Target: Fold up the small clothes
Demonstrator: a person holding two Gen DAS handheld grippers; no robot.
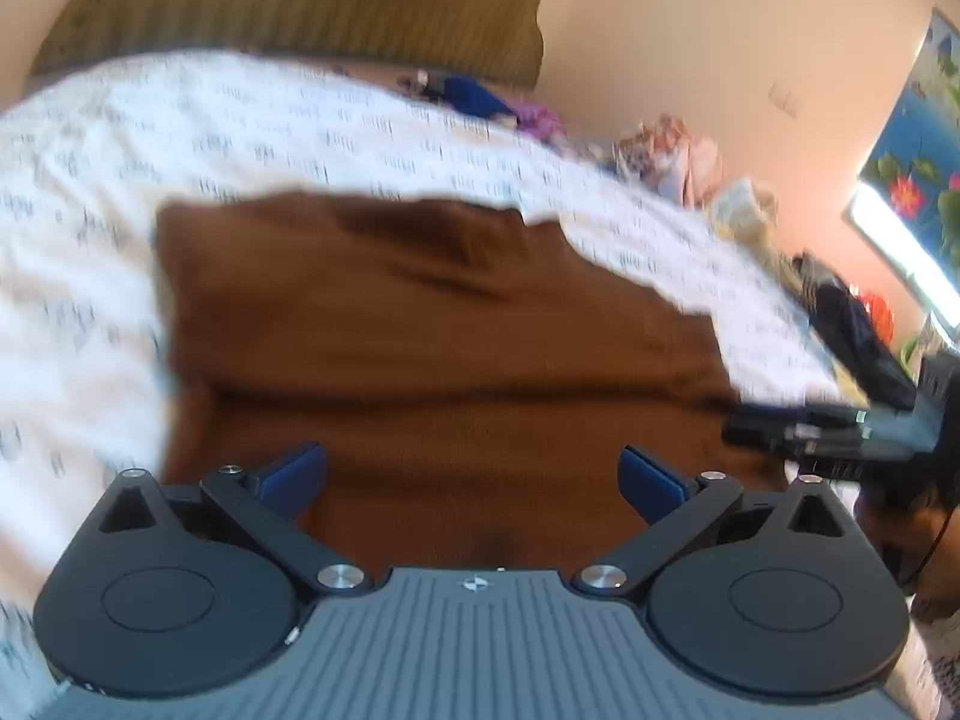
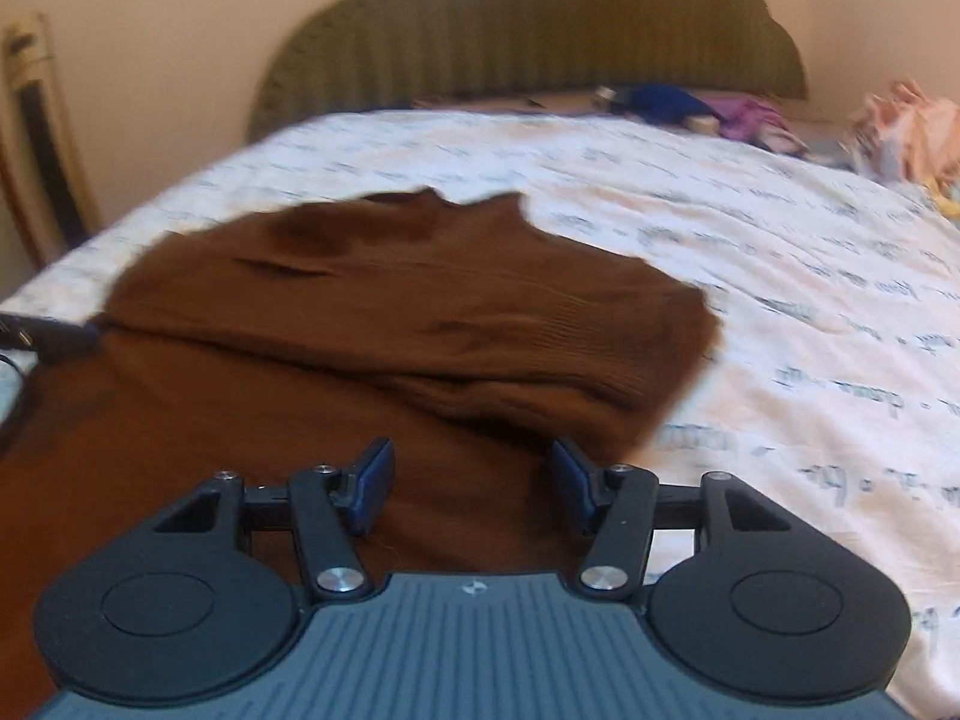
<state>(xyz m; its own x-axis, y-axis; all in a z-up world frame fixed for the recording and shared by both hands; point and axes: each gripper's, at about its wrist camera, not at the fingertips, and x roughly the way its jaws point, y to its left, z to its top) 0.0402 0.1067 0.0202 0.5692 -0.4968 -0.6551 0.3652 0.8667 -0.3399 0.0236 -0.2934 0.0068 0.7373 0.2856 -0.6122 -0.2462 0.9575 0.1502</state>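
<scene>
A brown knit garment (image 1: 432, 336) lies partly folded on the bed, its upper part doubled over the lower part; it also shows in the right wrist view (image 2: 420, 312). My left gripper (image 1: 474, 480) is open, its blue pads wide apart just above the garment's near part, holding nothing. My right gripper (image 2: 474, 486) is open over the garment's near right part, its pads apart and empty. The right gripper's dark body (image 1: 828, 432) shows at the right of the left wrist view. The left gripper (image 2: 42, 336) shows at the left edge of the right wrist view.
The bed has a white printed sheet (image 2: 750, 252) and an olive ribbed headboard (image 2: 540, 30). Blue and purple clothes (image 2: 708, 105) lie by the headboard. A pile of pale clothes (image 2: 906, 126) lies at the far right. Dark clothes (image 1: 852, 324) lie at the bed's right side.
</scene>
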